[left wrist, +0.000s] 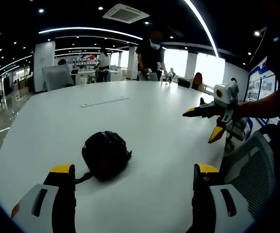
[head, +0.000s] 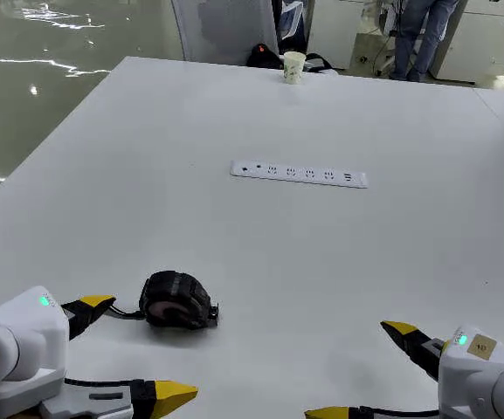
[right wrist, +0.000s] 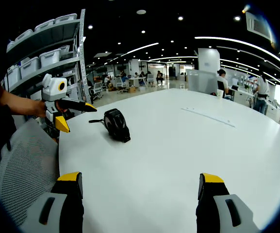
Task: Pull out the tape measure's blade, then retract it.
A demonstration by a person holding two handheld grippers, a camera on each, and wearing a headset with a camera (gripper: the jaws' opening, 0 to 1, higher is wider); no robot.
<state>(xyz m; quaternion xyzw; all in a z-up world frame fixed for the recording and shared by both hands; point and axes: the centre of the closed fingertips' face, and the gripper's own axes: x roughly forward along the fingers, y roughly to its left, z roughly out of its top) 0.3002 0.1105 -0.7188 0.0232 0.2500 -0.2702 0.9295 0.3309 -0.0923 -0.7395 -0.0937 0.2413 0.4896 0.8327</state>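
Left gripper (head: 142,347) fingers apart, right gripper (head: 358,370) fingers apart; black tape measure (head: 178,300) on white table (head: 321,253)

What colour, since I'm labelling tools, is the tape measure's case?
The tape measure is black; clearest in the left gripper view.

What things look made of at my table

I see the table (head: 339,262) as smooth and white, with a soft shine. The tape measure (head: 178,300) has a black case that looks like dull, rubbery plastic with bumpy ridges, and its round side is a bit shinier. My left gripper (head: 142,347) and right gripper (head: 360,370) have smooth white plastic shells and dull black jaws with yellow tips that look like plastic too. The power strip (head: 299,174) is smooth white plastic. The cup (head: 293,66) looks like paper. The floor (head: 42,52) is very shiny and mirrors the lights. The chair (right wrist: 18,165) by me is grey mesh cloth.
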